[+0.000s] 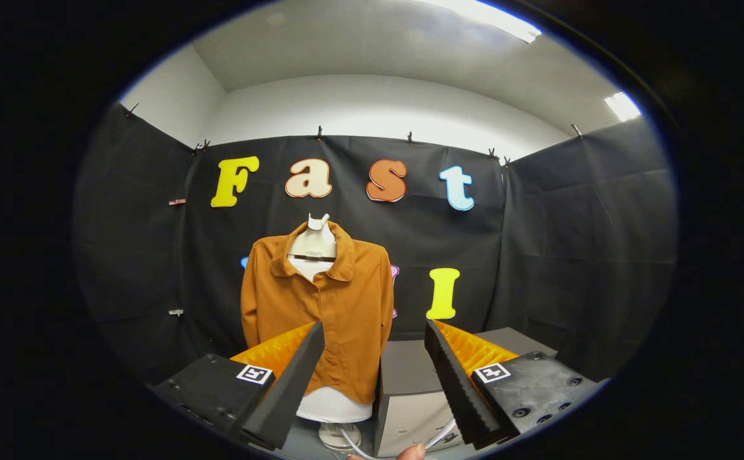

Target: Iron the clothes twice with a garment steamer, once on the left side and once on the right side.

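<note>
One orange shirt [318,313] is hanging on a white mannequin [313,246], far ahead, left of a grey box [410,396]. Your gripper [372,383] is spreading its fingers wide, gripping nothing; a fingertip [410,452] is showing nearest.

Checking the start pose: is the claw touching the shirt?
Apart. In the gripper view the open claw holds nothing; the shirt hangs on its mannequin well beyond it.

jacket [321,306] hem behind finger, box [410,396] partly hidden
</note>
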### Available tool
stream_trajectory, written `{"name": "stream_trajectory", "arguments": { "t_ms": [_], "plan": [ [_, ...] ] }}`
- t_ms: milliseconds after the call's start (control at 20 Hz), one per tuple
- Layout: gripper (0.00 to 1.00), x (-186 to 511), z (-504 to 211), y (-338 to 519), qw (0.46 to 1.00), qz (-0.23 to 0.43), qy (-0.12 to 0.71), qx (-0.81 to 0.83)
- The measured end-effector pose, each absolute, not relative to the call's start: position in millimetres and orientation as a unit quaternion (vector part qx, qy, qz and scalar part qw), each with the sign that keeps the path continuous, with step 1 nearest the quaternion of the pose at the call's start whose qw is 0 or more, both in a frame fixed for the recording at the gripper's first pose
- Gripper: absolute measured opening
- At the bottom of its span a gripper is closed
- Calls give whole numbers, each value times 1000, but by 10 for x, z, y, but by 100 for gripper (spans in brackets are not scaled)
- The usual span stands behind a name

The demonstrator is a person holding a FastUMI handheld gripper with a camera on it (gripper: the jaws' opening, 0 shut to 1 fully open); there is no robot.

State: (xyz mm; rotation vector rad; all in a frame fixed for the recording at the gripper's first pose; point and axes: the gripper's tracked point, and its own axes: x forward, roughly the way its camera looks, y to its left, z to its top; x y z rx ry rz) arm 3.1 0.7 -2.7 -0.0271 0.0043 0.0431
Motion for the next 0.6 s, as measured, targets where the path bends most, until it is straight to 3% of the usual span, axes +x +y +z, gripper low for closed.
{"name": "stream_trajectory", "arguments": {
  "t_ms": [600],
  "plan": [
    [99,1069,-543,-964,996,2,81,29]
  ]
}}
